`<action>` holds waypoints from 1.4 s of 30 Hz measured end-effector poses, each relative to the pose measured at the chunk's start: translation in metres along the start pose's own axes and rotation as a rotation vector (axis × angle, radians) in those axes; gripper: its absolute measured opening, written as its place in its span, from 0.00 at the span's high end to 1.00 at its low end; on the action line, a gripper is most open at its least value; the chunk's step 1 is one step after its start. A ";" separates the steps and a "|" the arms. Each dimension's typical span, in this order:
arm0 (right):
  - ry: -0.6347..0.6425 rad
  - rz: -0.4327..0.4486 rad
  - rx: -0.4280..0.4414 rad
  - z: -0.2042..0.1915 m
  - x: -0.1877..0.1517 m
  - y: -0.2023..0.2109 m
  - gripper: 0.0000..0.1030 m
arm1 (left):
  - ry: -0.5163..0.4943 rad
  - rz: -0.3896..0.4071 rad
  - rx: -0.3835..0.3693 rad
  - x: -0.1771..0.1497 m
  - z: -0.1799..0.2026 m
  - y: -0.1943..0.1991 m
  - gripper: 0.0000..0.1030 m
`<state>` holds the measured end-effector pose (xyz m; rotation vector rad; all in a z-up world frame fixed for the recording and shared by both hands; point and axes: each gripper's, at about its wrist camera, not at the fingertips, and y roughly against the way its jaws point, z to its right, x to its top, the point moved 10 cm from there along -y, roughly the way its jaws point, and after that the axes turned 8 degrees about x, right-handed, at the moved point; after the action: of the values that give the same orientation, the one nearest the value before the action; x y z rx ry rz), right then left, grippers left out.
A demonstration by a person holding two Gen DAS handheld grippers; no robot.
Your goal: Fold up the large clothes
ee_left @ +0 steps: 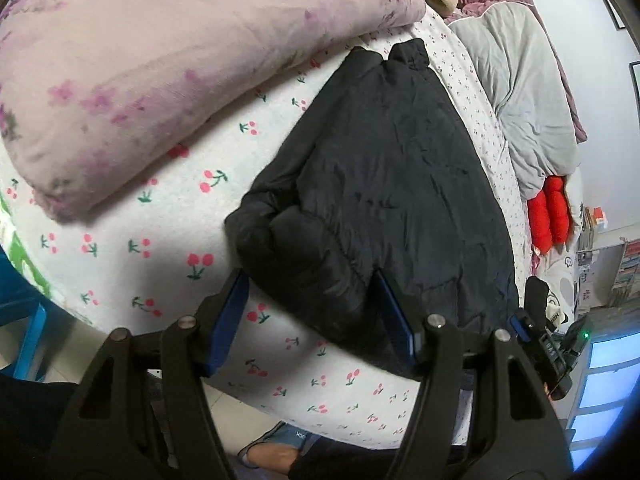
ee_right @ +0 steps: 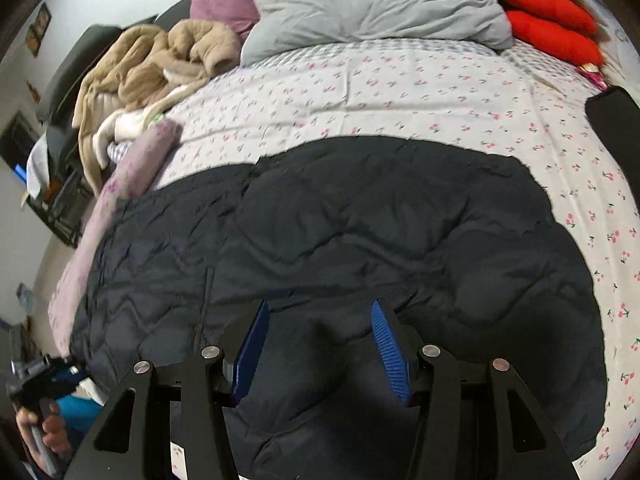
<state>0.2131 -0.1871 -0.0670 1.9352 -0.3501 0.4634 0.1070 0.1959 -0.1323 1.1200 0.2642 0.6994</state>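
A large black quilted puffer jacket [ee_left: 384,184] lies flat on the cherry-print bed sheet [ee_left: 168,248], its collar at the far end and a sleeve folded in at the near left. My left gripper [ee_left: 310,280] is open, its blue pads astride the jacket's near edge. In the right wrist view the jacket [ee_right: 340,232] fills the foreground. My right gripper [ee_right: 318,306] is open and hovers over the jacket's near part; nothing is between the pads. The other gripper shows at the right edge of the left wrist view [ee_left: 548,336] and at the lower left of the right wrist view [ee_right: 40,380].
A folded pink floral blanket [ee_left: 160,80] lies left of the jacket. A grey duvet [ee_right: 380,4], a red cushion [ee_right: 552,24] and a tan fleece garment [ee_right: 152,60] lie further back on the bed. The floor and a foot in a shoe [ee_left: 276,448] show below the bed edge.
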 end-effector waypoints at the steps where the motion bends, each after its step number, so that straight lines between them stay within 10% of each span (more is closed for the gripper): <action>1: 0.008 -0.014 -0.004 -0.001 -0.002 -0.004 0.47 | 0.002 0.006 0.002 -0.001 0.001 0.001 0.36; 21: 0.161 -0.153 -0.028 -0.021 -0.043 -0.015 0.47 | 0.041 0.051 0.000 0.012 0.008 -0.016 0.38; 36: 0.022 -0.155 -0.347 0.119 -0.059 0.041 0.40 | 0.048 0.053 0.026 0.015 0.007 -0.022 0.39; 42: -0.019 -0.042 -0.266 0.115 -0.043 0.064 0.38 | 0.064 0.054 0.035 0.018 0.008 -0.023 0.39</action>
<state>0.1653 -0.3162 -0.0773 1.6861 -0.3640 0.3518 0.1331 0.1956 -0.1472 1.1423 0.3025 0.7819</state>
